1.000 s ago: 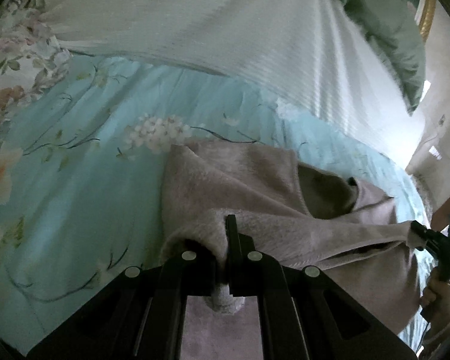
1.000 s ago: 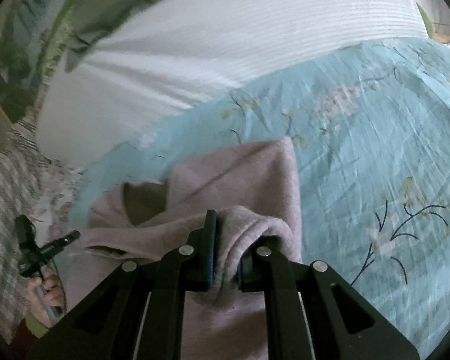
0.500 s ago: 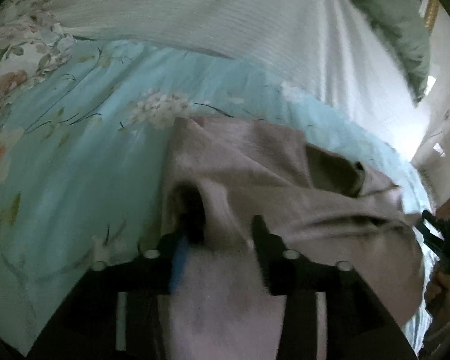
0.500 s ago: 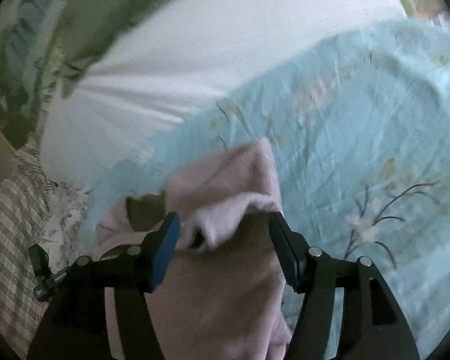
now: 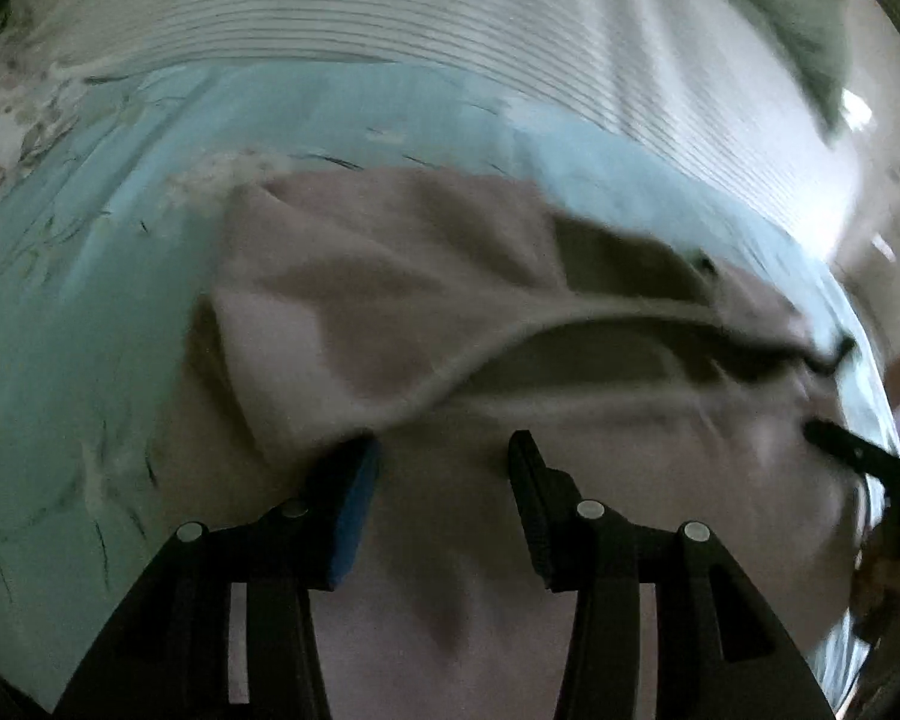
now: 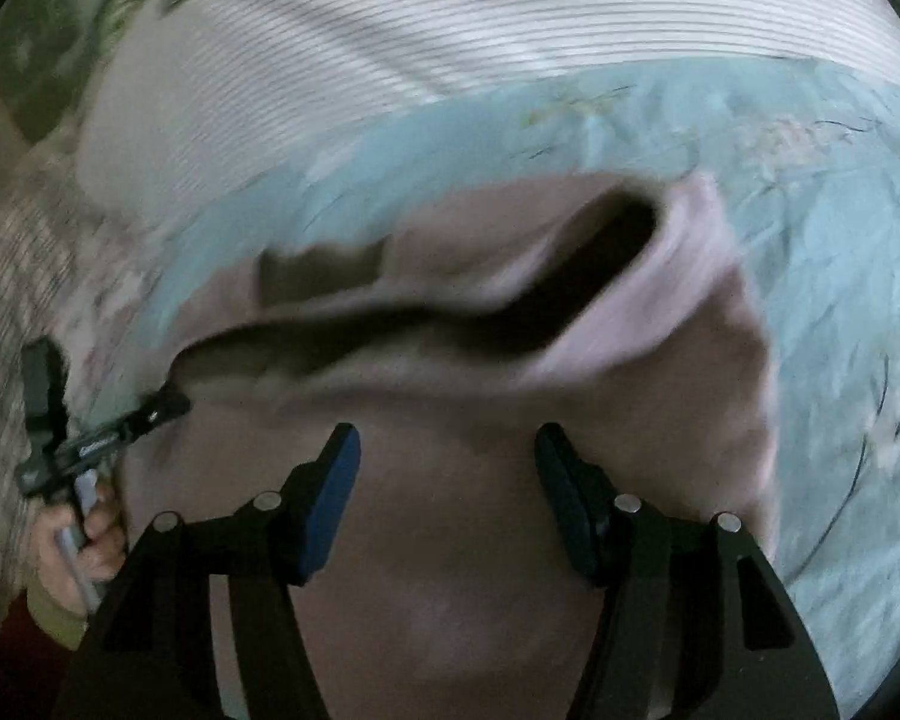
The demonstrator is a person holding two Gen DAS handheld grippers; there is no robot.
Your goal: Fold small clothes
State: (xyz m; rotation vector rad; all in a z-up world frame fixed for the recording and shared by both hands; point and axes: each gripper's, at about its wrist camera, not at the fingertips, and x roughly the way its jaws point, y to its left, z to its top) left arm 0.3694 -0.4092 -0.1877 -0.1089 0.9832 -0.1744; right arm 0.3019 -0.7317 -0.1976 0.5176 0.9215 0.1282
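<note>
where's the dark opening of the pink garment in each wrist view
Left wrist view: the dark opening of the pink garment runs right of centre, above the open left tongs.
Right wrist view: the dark opening sits centre to upper right, above the open right tongs.
Shared landmark: the white striped bedding across the top of both views, beyond the blue floral sheet.

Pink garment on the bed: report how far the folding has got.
Done: one fold is laid, with the pink garment doubled over on the blue floral sheet. In hand: nothing; the left claw and right claw have just opened, clear of the cloth. Left: the folded edge still gapes, so flattening and probably another fold.
</note>
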